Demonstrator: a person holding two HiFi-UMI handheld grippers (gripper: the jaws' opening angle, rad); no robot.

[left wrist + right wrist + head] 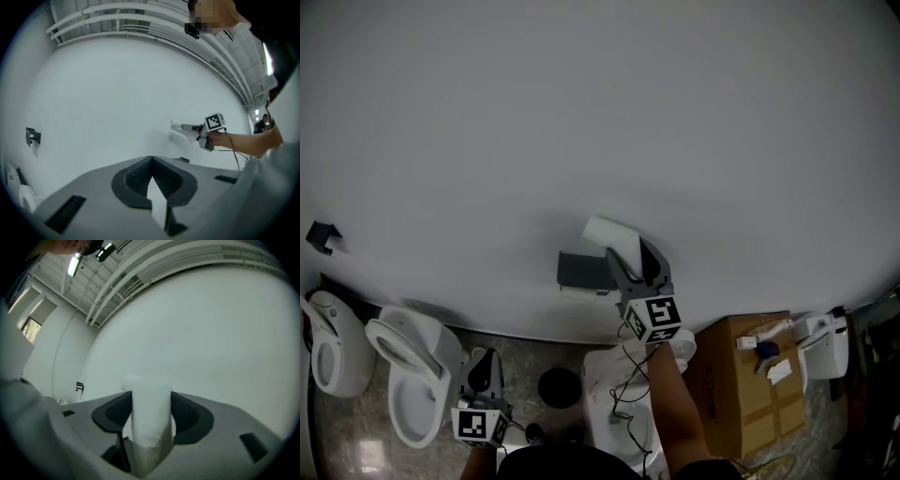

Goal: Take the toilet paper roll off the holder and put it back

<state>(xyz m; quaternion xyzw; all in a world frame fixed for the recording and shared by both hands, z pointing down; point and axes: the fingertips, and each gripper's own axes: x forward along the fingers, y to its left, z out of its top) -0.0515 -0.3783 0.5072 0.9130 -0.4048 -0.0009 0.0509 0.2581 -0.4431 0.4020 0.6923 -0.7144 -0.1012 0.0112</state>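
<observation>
My right gripper [630, 255] is shut on the white toilet paper roll [614, 234] and holds it up close to the white wall. The roll sits just above and to the right of the grey holder [581, 270] and is off it. In the right gripper view the roll [150, 423] fills the gap between the two dark pads [112, 411]. My left gripper [485, 361] hangs low at the left, far from the holder. Its jaws [151, 159] meet at the tips with nothing between them. From the left gripper view the roll [178, 125] shows in the right gripper [191, 127].
Two white toilets [412, 375] [333, 352] stand along the wall at the left, and another [623, 403] is right below me. A cardboard box [745, 375] sits at the right. A small black bracket [321, 234] is on the wall far left.
</observation>
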